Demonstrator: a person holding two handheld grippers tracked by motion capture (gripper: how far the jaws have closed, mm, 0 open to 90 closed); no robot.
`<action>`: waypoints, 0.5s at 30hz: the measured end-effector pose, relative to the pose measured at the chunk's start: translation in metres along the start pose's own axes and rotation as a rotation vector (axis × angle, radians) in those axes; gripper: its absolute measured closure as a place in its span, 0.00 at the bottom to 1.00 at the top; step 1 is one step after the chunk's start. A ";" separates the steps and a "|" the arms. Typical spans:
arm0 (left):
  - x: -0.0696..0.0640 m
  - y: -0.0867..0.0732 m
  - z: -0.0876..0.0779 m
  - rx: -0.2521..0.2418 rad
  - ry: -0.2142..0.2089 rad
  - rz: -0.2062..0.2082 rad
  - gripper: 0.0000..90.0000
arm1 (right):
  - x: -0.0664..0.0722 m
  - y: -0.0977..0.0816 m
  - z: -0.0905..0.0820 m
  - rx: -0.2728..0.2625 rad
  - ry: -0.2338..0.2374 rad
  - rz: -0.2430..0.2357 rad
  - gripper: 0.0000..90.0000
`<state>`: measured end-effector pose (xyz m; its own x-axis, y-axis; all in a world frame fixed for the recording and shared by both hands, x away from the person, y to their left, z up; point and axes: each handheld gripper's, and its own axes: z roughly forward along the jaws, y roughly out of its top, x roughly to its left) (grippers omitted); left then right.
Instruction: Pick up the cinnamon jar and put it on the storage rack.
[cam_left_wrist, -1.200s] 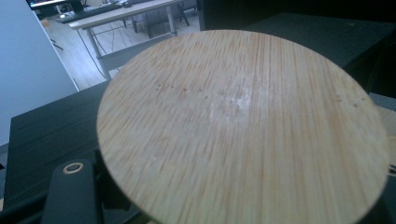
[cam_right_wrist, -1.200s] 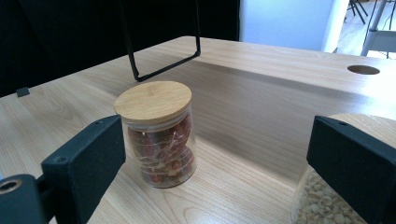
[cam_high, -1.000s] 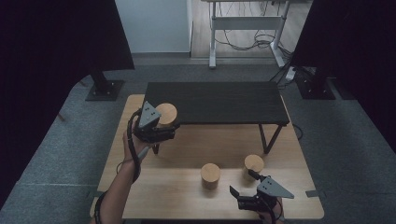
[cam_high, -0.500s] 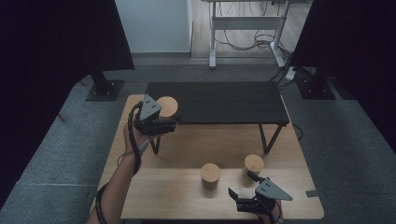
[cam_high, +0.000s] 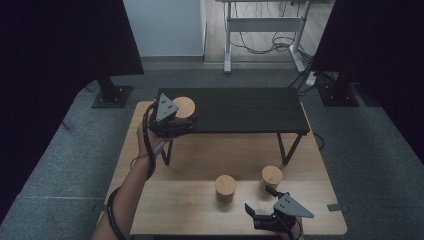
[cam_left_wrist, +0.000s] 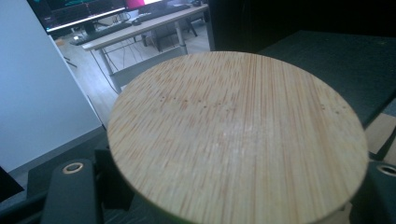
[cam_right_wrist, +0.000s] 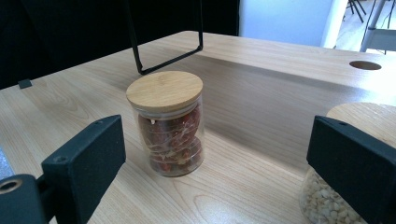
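At the near left corner of the black raised shelf (cam_high: 235, 110), my left gripper (cam_high: 172, 122) pinches a jar by its body, its bamboo lid (cam_left_wrist: 233, 140) spreading wide between my jaws in the left gripper view. That jar (cam_high: 184, 108) hangs right over the shelf's edge, and the shelf top runs bare to the right of it. Down at the wooden table's (cam_high: 200, 210) near edge my right gripper (cam_high: 257, 216) rests with its fingers spread and nothing between them. Just ahead stands the jar of red contents (cam_right_wrist: 169, 126), with a jar of pale grains (cam_right_wrist: 345, 177) close beside my right jaw. Open tabletop lies between these two jars and the shelf's legs. I can read no label or writing on any jar.
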<state>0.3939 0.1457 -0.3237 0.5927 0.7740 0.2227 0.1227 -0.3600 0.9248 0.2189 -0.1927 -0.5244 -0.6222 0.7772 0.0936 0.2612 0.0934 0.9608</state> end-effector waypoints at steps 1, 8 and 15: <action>0.001 0.000 0.001 0.000 0.003 0.000 0.28 | 0.000 0.000 0.000 -0.001 0.001 0.000 0.04; 0.009 -0.003 0.014 0.013 0.044 -0.023 0.28 | 0.000 0.000 -0.001 0.001 -0.003 0.000 0.04; 0.021 -0.007 0.029 0.023 0.059 -0.051 0.28 | -0.001 -0.001 -0.002 0.002 -0.008 0.002 0.04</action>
<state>0.4286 0.1494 -0.3342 0.5371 0.8210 0.1937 0.1706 -0.3306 0.9282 0.2175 -0.1946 -0.5249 -0.6157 0.7825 0.0931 0.2639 0.0934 0.9600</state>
